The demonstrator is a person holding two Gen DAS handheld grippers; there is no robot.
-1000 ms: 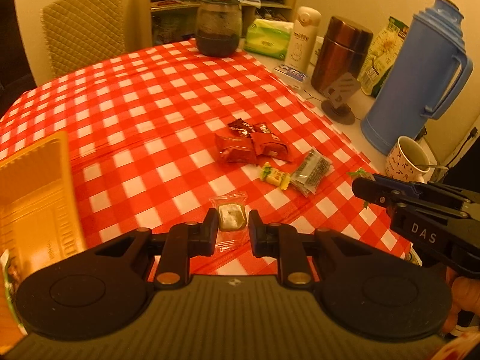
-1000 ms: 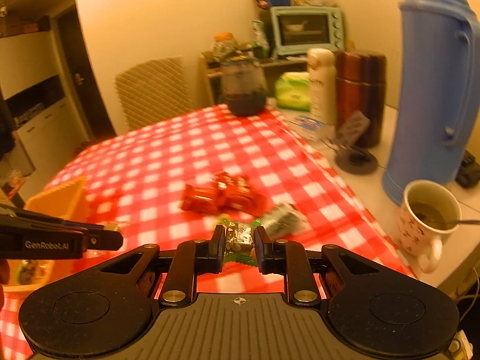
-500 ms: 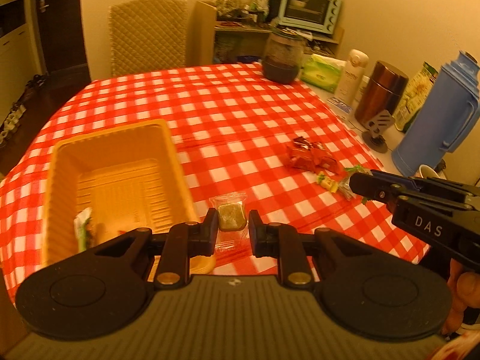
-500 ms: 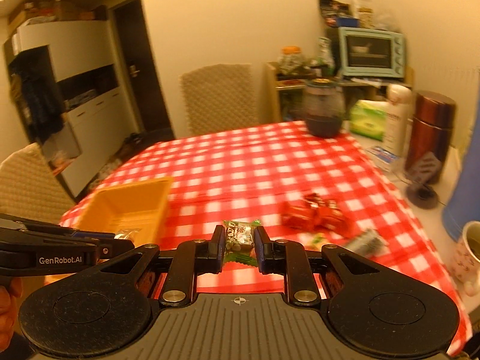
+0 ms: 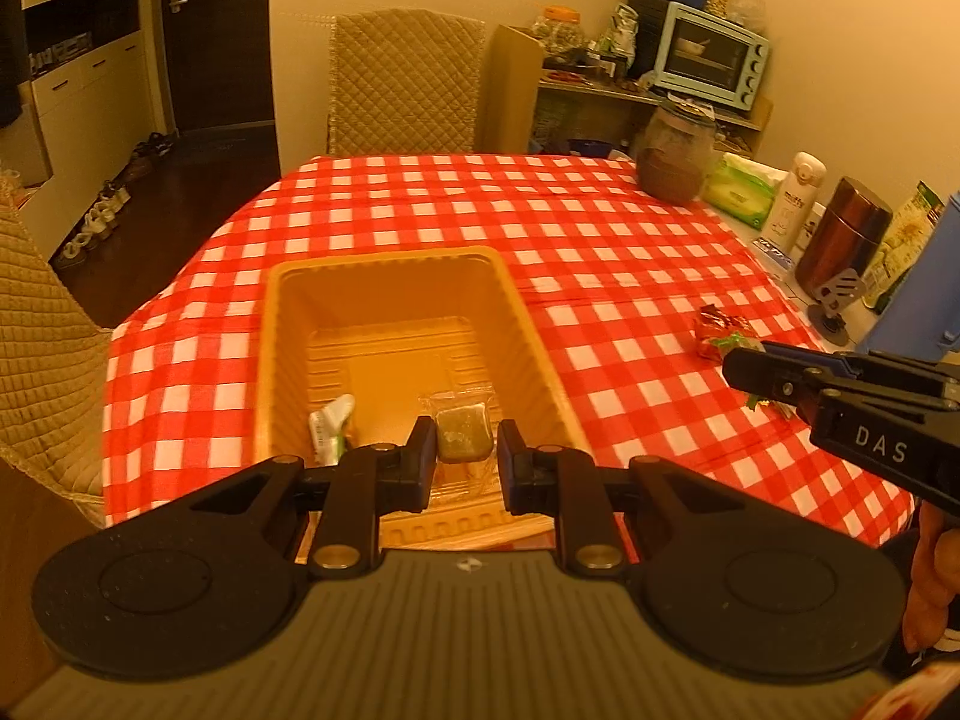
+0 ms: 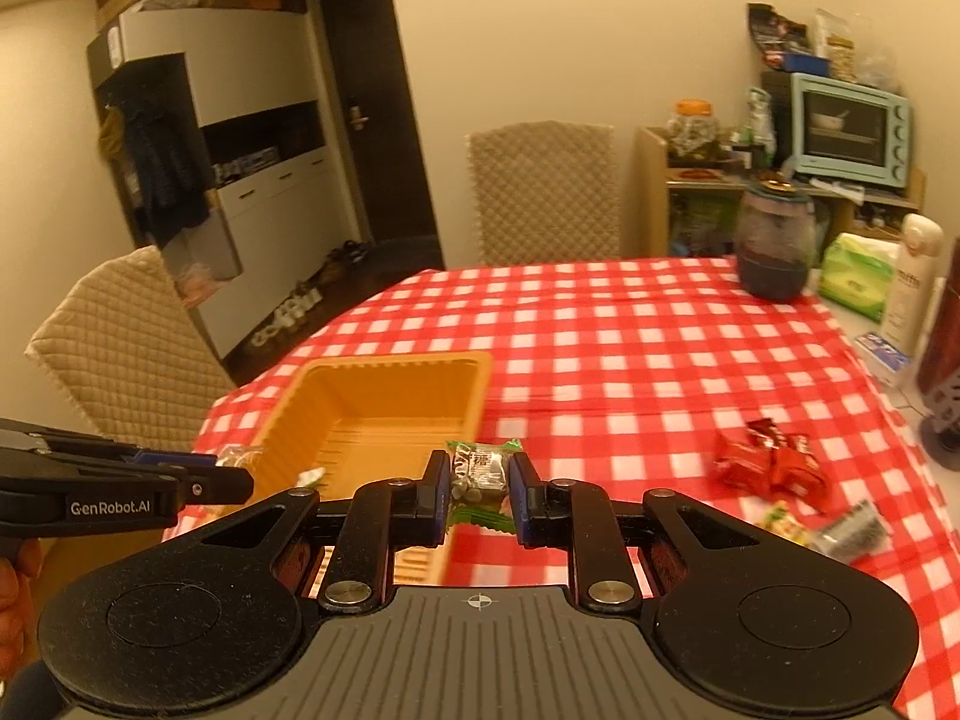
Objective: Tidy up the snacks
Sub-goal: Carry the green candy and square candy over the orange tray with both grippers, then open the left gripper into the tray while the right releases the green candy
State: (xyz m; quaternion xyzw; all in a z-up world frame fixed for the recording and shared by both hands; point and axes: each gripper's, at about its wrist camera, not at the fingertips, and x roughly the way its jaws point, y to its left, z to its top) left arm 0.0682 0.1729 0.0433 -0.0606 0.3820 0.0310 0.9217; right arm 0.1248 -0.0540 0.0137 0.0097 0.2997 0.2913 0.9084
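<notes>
Orange plastic tray (image 5: 543, 354) sits near the front left of the bench (image 5: 600, 240), which wears a red-and-white checked cloth, and both carried snacks hang by it. The left gripper (image 5: 459, 450) is pinched narrow on a clear-wrapped greenish square sweet (image 5: 459, 435), held over the tray's near end, where one white-and-green packet (image 5: 329, 423) already lies. The right gripper (image 6: 479, 483) is clamped narrow on a green-edged wrapped candy (image 6: 480, 468), which seems to hang at the tray's near right corner rather than clearly inside it.

That is the risk I see: released there, the candy could clip the rim and slide onto the cloth, or off the bench edge close by. The two grippers are also near each other, so crowding the same end could knock them together. Both wrappers are slick and loose, held by thin film, so one could slip early or cling to a pad when let go.

Red packets (image 6: 774, 468) and a few other wrapped snacks (image 6: 849, 531) wait on the cloth to the right, well apart from the tray.
</notes>
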